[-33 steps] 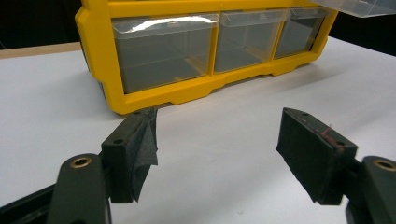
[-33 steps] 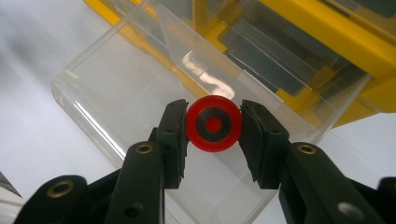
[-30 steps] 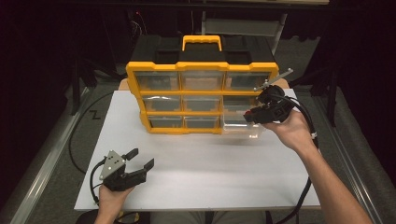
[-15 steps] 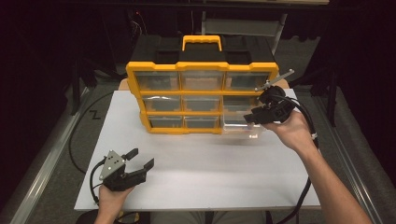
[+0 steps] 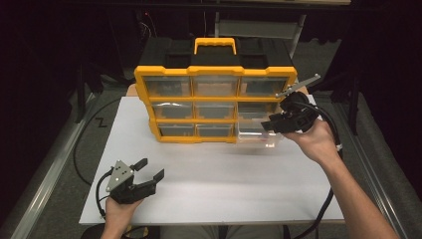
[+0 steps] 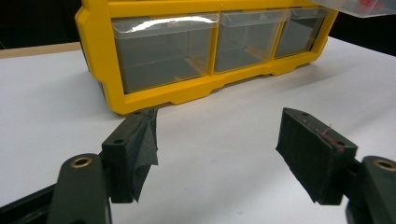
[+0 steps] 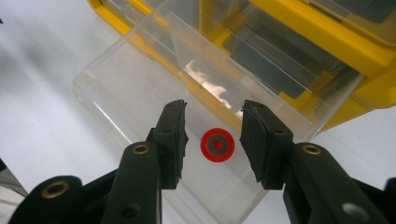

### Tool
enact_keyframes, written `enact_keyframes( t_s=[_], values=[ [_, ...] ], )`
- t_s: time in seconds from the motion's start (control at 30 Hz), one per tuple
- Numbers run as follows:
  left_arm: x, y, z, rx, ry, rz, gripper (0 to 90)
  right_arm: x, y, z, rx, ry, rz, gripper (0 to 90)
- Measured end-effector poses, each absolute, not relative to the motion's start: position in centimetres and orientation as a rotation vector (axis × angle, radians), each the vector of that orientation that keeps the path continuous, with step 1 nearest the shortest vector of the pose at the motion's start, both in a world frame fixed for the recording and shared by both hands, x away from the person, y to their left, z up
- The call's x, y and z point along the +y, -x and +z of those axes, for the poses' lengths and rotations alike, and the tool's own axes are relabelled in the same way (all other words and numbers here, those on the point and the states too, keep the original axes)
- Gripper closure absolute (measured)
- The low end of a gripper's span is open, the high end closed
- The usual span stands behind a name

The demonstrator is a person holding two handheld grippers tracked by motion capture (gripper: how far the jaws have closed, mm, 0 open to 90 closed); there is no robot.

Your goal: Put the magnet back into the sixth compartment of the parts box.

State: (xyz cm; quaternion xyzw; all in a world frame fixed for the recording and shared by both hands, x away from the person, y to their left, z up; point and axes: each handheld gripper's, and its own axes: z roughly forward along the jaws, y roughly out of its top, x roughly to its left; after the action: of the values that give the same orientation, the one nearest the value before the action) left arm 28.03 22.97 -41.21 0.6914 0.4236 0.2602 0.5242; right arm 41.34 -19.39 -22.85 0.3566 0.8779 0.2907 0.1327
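1. Red and small, the ring (image 7: 217,145) lies on the floor of a clear drawer (image 7: 140,93); in my right gripper view it sits between the two jaws, which stand apart on either side of it and, as far as I can tell, do not touch it.
2. I see the drawer (image 5: 256,133) pulled out toward me from the bottom right slot of the yellow organizer (image 5: 215,103), resting over the white table (image 5: 224,174).
3. My right gripper (image 5: 268,124) hangs over the drawer's right end, held in the right hand (image 5: 311,142), jaws pointing left.
4. The organizer stands upright at the far middle of the table, three rows of three clear drawers, with a yellow handle (image 5: 215,45) on top.
5. My left gripper (image 5: 149,172) rests at the near left of the table in the left hand (image 5: 117,209), well apart from the organizer, jaws wide apart and holding nothing.
6. In my left gripper view the organizer's bottom row (image 6: 205,46) faces me.
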Motion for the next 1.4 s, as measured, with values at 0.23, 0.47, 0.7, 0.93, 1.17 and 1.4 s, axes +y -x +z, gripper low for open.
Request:
enact_keyframes(
  t_s=[0.23,0.47,0.7,0.93,1.17,1.4],
  values=[
    [23.0,-28.0,-41.2,1.013,-1.658,0.623,28.7,-19.0,-40.3,-22.2,2.557,-0.987,0.854,62.9],
    [22.9,-28.1,-41.2,1.013,-1.661,0.622,28.7,-18.7,-39.4,-21.8,2.565,-0.955,0.870,65.1],
    [22.9,-28.1,-41.2,1.014,-1.661,0.622,28.7,-18.7,-38.6,-21.7,2.562,-0.928,0.885,65.7],
    [22.9,-28.0,-41.2,1.015,-1.659,0.623,28.7,-18.6,-37.6,-21.9,2.568,-0.889,0.897,65.5],
    [22.9,-28.0,-41.2,1.015,-1.661,0.624,28.7,-18.7,-37.0,-22.3,2.577,-0.865,0.902,65.3],
    [22.9,-28.0,-41.2,1.015,-1.660,0.625,28.6,-18.8,-36.6,-23.2,2.578,-0.859,0.918,63.8]
  ],
)
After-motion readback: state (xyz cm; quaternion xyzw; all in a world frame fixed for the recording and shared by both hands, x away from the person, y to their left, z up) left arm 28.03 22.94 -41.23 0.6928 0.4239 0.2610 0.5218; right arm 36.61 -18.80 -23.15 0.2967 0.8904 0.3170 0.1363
